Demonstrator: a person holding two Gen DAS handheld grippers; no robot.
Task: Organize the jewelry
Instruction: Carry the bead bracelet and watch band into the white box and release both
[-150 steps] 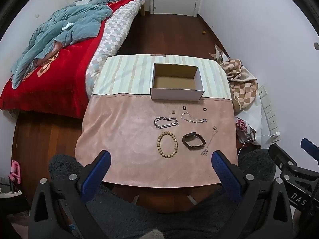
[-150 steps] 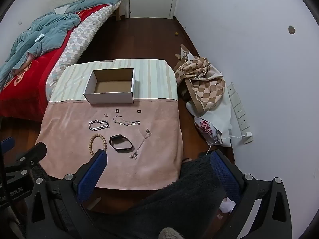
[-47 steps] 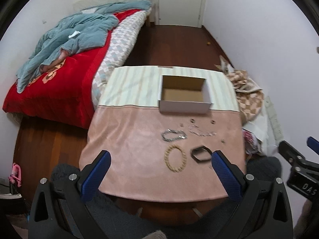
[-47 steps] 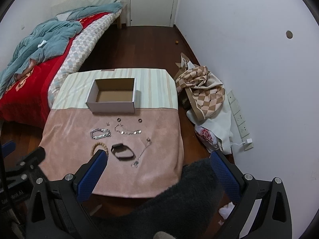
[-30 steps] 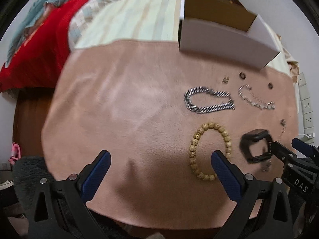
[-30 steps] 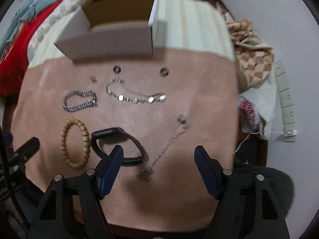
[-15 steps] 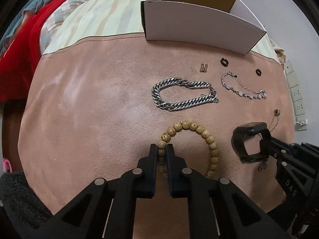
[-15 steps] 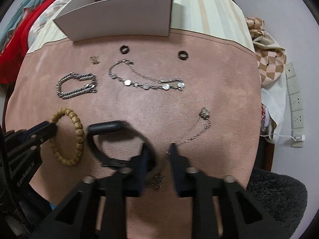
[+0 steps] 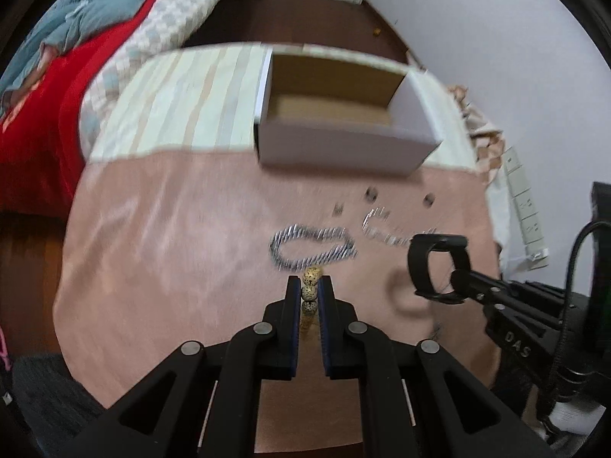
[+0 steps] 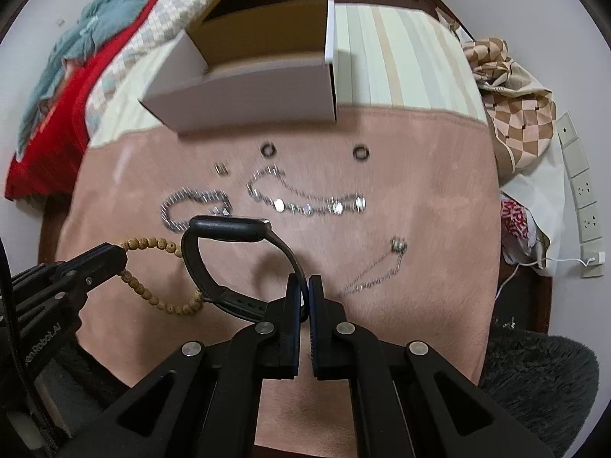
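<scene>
My left gripper [image 9: 309,286] is shut on the wooden bead bracelet [image 9: 310,284], which hangs from it above the pink cloth; the bracelet also shows in the right wrist view [image 10: 152,246]. My right gripper [image 10: 304,286] is shut on the black wristband [image 10: 225,229], lifted off the cloth; it also shows in the left wrist view [image 9: 439,263]. An open white cardboard box [image 9: 343,149] stands behind. On the cloth lie a silver curb chain [image 10: 191,210], a silver disc bracelet [image 10: 305,202], a thin chain with a pendant [image 10: 378,267], two dark rings [image 10: 361,152] and a small stud [image 10: 220,169].
The table [image 9: 152,229] has a pink cloth in front and striped cloth behind. A bed with a red cover [image 9: 57,76] is at left. A checked bag [image 10: 515,114] and wall sockets [image 10: 580,191] are at right. A dark fuzzy seat [image 10: 534,374] is near the front.
Both grippers, shut on the cloth half a second ago, have risen: the left lifts the bead bracelet, the right lifts the black wristband. The view has tilted toward the box.
</scene>
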